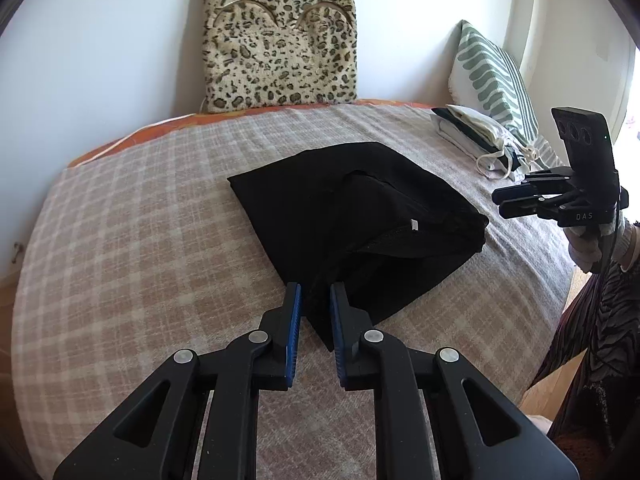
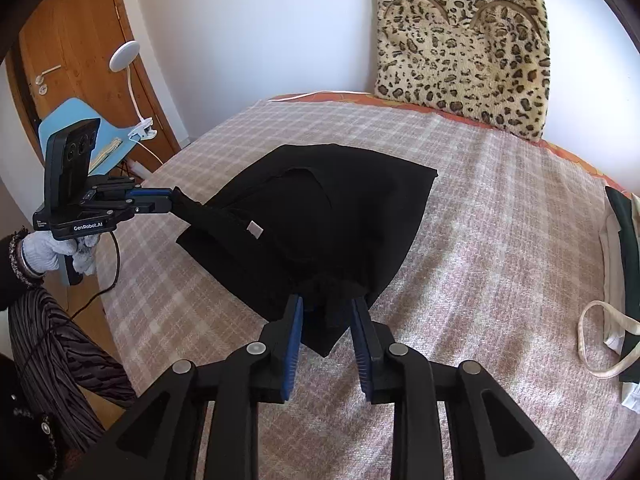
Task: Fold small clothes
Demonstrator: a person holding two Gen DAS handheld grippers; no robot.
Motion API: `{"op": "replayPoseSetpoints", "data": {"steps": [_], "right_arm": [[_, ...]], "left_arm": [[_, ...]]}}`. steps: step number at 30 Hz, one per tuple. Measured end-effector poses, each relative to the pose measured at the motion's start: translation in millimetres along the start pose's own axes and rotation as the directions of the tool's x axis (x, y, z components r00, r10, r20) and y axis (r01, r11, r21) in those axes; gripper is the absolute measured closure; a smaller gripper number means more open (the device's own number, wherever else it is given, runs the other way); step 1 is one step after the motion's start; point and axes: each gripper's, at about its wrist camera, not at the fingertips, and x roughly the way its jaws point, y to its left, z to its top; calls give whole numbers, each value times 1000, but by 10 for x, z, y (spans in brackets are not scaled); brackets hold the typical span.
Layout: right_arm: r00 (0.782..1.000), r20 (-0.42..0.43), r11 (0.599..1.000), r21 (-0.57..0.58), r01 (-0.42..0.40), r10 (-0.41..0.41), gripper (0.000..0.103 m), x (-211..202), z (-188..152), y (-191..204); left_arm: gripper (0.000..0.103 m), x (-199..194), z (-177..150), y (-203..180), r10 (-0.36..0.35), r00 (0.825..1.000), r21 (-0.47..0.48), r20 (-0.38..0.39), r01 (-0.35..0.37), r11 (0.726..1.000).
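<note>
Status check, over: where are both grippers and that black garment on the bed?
Left gripper and right gripper both open, each astride a corner of the black garment. Garment partly folded on the checked blanket. Nothing in the way.

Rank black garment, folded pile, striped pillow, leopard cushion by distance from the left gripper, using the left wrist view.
From the left gripper:
1. black garment, between and just past its fingers
2. folded pile, far right on the blanket
3. striped pillow and leopard cushion, both at the wall; too close to call
</note>
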Motion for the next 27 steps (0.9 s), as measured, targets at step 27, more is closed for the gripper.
{"op": "replayPoseSetpoints", "data": {"steps": [27], "right_arm": [[974, -70, 884, 438, -164, 215, 94, 489, -92, -406]], "left_arm": [[76, 558, -84, -191, 28, 991, 108, -133, -14, 994]]}}
